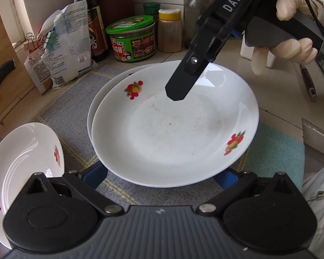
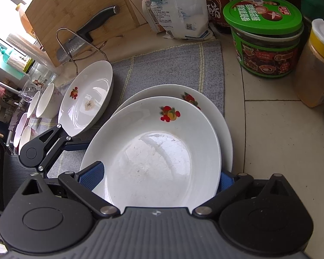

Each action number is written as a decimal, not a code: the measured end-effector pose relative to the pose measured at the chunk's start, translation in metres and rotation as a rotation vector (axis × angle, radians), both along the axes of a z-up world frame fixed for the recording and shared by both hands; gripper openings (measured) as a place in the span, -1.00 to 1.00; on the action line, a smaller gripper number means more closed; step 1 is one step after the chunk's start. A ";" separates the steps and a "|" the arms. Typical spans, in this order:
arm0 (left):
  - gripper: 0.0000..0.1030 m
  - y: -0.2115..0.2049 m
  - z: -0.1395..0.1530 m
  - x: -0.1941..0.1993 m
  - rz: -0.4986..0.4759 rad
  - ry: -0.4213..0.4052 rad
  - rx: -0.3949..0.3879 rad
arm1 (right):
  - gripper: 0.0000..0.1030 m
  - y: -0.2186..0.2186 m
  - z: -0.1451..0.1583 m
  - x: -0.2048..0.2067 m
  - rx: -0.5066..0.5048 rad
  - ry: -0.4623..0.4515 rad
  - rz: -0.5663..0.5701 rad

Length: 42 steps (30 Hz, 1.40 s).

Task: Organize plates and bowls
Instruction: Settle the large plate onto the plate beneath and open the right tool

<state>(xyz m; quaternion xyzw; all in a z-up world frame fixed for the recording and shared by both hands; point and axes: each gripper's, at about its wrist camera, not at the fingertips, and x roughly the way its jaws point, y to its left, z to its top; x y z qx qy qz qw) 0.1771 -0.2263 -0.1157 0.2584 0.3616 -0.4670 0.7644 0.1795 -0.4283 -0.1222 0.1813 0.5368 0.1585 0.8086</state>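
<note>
The top plate lies nested in a second plate on the grey mat, toward the tabletop's back corner where the jars stand. It sits off-centre on the one beneath (shifted toward the mat's near edge), so a nudge from either side could slide or tip it, and glazed china on china gives little friction.

The left gripper stands wide, its blue pads either side of the top plate's near rim without clearly touching. The right gripper is also spread wide about that plate. A one-sided close could lever the plate up and drop it back with a chip.

A third plate leans near the mat's left edge; a careless sweep could topple it toward the bowls beyond.

Both grippers' fingertips are hidden under the plate rim, so contact cannot be told. The bowls are small and distorted; their count is unclear.
</note>
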 end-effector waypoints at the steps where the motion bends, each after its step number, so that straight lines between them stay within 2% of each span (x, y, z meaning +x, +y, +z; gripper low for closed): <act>1: 0.97 0.000 0.000 0.000 0.001 0.000 0.000 | 1.00 0.000 0.000 0.000 -0.002 0.000 -0.001; 27: 0.97 0.000 0.002 -0.003 -0.002 -0.012 -0.001 | 1.00 0.011 0.010 -0.005 -0.116 -0.010 -0.004; 34: 1.00 0.000 0.005 -0.004 0.003 -0.004 -0.022 | 1.00 0.016 0.011 -0.009 -0.158 -0.015 0.003; 42: 0.99 0.001 0.008 -0.003 0.031 0.010 -0.031 | 1.00 0.023 0.013 -0.012 -0.212 -0.013 0.019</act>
